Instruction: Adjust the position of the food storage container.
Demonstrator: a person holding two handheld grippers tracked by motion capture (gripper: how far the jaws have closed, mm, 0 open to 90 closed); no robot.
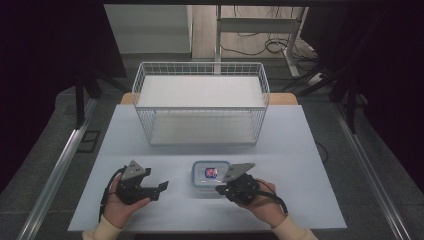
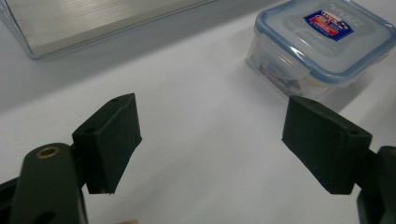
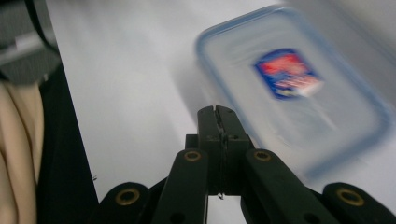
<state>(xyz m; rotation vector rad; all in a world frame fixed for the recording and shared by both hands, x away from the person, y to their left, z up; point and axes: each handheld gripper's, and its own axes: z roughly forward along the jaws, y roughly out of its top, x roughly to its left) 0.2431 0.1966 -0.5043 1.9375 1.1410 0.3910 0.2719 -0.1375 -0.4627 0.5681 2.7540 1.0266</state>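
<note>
Right tool (image 1: 220, 189) beside container (image 1: 209, 176)

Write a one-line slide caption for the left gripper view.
Open left gripper faces a lidded plastic container on the white table.

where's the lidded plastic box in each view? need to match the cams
High view: the plastic box sits low centre on the table, just left of the right gripper.
Left gripper view: upper right, beyond the open fingers.
Right gripper view: upper right, blurred, just past the closed fingers.
Shared landmark: the red and blue label on the lid.
</note>
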